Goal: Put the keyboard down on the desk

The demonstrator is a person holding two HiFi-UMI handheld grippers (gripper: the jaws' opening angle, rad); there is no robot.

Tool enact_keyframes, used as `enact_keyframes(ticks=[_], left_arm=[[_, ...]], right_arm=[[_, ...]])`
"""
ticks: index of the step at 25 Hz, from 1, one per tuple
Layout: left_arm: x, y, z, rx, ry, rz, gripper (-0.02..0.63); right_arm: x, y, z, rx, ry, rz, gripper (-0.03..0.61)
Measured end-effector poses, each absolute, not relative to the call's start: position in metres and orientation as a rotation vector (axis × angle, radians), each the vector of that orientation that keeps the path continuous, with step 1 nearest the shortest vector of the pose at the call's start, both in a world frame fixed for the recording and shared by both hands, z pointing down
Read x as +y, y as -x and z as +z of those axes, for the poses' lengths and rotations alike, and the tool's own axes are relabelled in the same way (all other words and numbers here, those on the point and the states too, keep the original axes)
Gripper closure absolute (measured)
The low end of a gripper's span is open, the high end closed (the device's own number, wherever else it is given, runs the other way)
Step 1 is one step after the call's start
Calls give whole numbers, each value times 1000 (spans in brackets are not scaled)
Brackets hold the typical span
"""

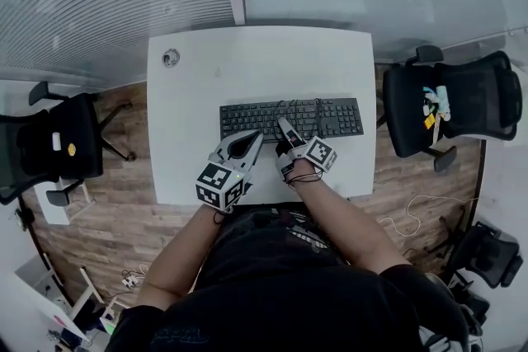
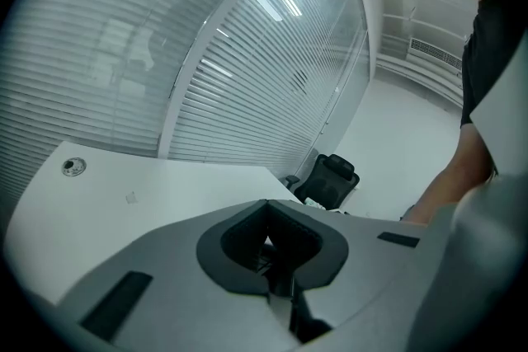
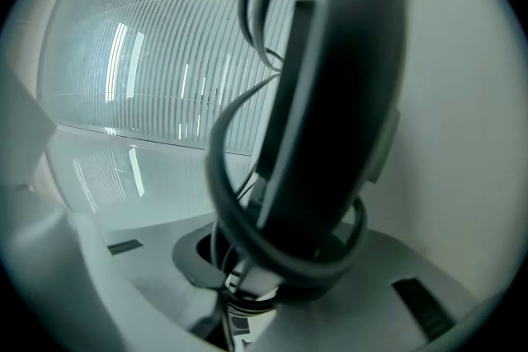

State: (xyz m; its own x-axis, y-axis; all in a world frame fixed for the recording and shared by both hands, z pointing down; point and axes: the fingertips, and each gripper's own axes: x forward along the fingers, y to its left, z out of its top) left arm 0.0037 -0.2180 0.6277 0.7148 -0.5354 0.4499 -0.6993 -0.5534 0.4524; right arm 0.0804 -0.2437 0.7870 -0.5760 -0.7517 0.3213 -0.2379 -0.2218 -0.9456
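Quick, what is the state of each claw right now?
Left claw: closed, nothing seen held.
Right claw: closed on the keyboard.

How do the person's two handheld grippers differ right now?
The right gripper is clamped on the black keyboard, whose cable loops round it; the left gripper is shut and holds nothing. The right gripper sits near the keyboard's middle, the left gripper nearer its left end. Both point at its near edge.

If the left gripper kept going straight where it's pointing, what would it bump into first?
Probably the keyboard: the left gripper points at its near edge, very close. Whether they touch is unclear.
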Motion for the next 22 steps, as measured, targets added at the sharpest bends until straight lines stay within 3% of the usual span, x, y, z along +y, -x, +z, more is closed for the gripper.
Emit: enact_keyframes(ticks=[17, 22], left_arm=[[-209, -17, 628, -903, -2306, 367, 598], [-209, -13, 627, -923, -2311, 370, 598]], right_arm=[[-245, -77, 795, 1616, 1227, -1927, 474], [-242, -77, 799, 1601, 1239, -1975, 429]])
